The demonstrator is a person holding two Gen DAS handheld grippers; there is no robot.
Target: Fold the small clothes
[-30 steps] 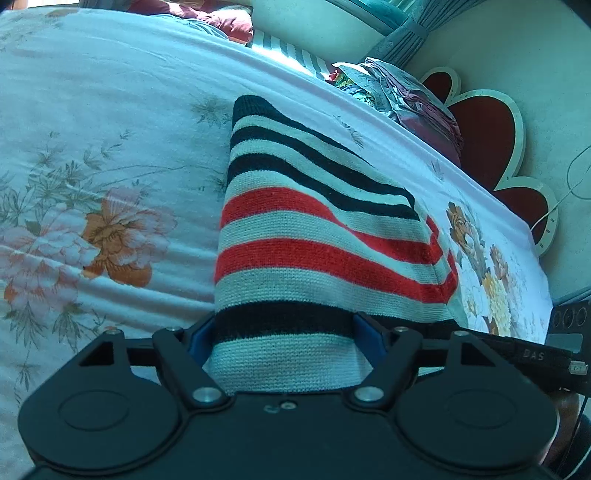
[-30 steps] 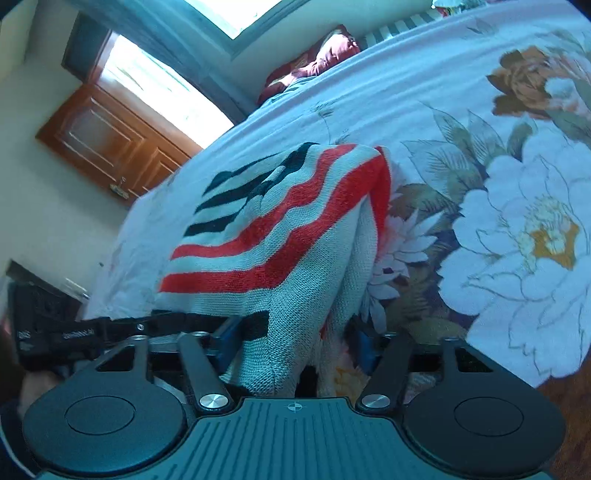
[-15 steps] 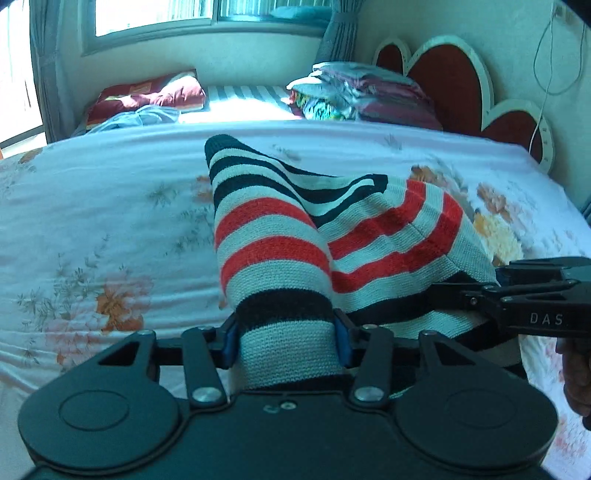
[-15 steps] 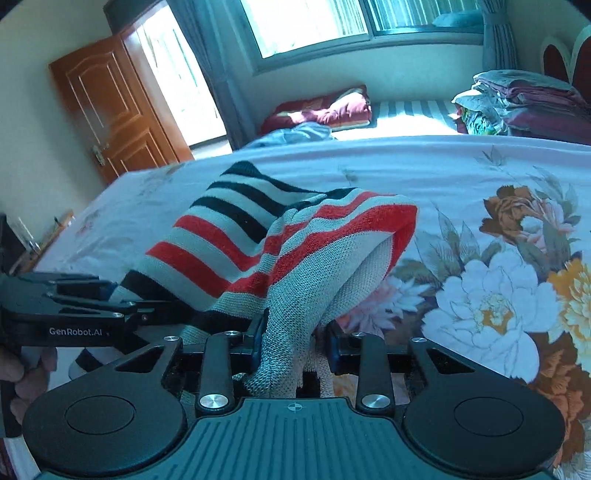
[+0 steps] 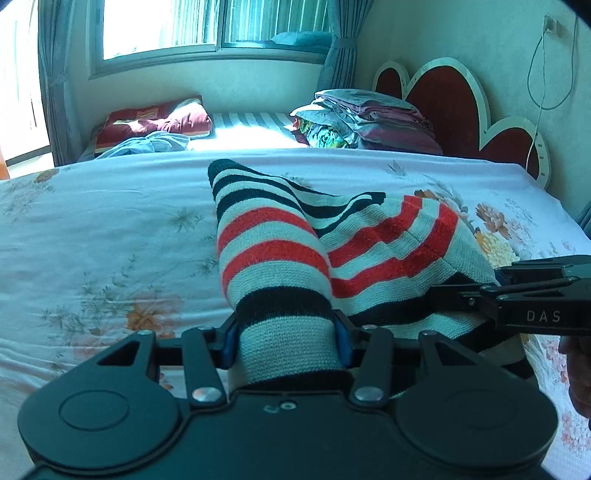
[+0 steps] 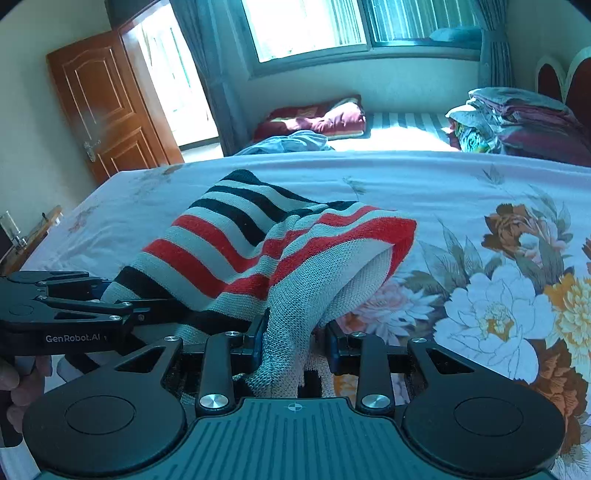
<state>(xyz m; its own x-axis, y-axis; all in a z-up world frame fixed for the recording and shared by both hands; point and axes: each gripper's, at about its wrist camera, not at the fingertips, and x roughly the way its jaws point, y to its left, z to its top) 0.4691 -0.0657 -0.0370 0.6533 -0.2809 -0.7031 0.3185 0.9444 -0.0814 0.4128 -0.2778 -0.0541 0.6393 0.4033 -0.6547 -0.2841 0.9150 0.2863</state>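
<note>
- No container is seen; the striped knit garment (image 5: 373, 243) is held lifted over the floral bedsheet (image 5: 92, 229), its far end resting on the sheet.
- The left gripper (image 5: 286, 345) is clamped on a bunched black-and-grey hem; the right gripper (image 6: 293, 345) is pinched on a thinner grey fold.
- Compared with a second ago, both pairs of jaws are narrower, and more of the window (image 6: 314, 26) and door (image 6: 107, 99) is seen.
- Fabric under the gripper bodies is hidden; a hand (image 6: 18, 387) is cut off at the edge.
</note>
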